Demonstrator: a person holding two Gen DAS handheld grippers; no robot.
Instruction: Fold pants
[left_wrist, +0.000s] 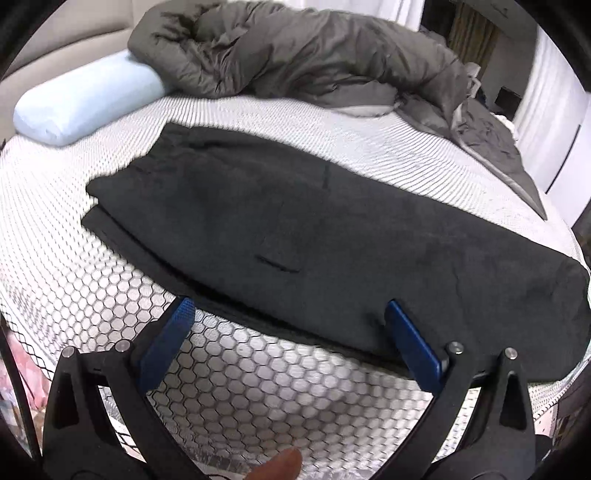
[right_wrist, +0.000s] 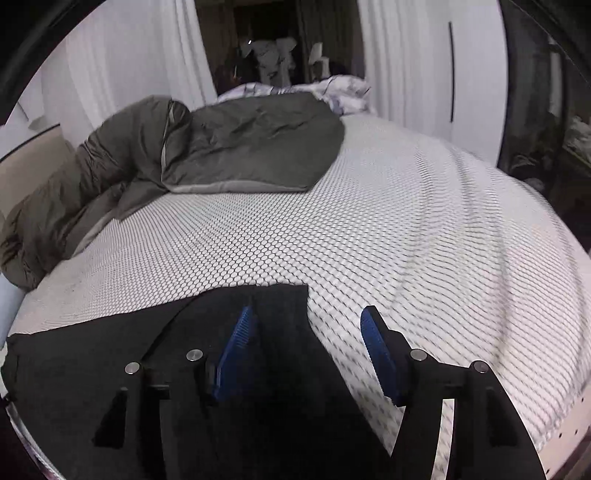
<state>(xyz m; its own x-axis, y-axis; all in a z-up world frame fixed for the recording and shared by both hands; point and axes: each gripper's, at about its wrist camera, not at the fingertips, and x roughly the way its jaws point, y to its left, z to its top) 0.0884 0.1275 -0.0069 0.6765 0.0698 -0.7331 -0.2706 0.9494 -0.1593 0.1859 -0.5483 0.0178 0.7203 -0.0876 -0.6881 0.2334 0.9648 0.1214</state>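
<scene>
Dark charcoal pants lie flat on the bed, folded lengthwise, running from upper left to lower right in the left wrist view. My left gripper is open, hovering at the pants' near edge, with its right pad over the cloth and its left pad over the mattress. In the right wrist view the pants' end lies at the lower left. My right gripper is open and empty over that end's right edge, left pad above the cloth, right pad above the mattress.
The mattress has a white honeycomb-pattern cover. A grey-olive duvet is bunched along the far side, also in the right wrist view. A light blue pillow lies at the far left. White curtains and a wardrobe stand behind.
</scene>
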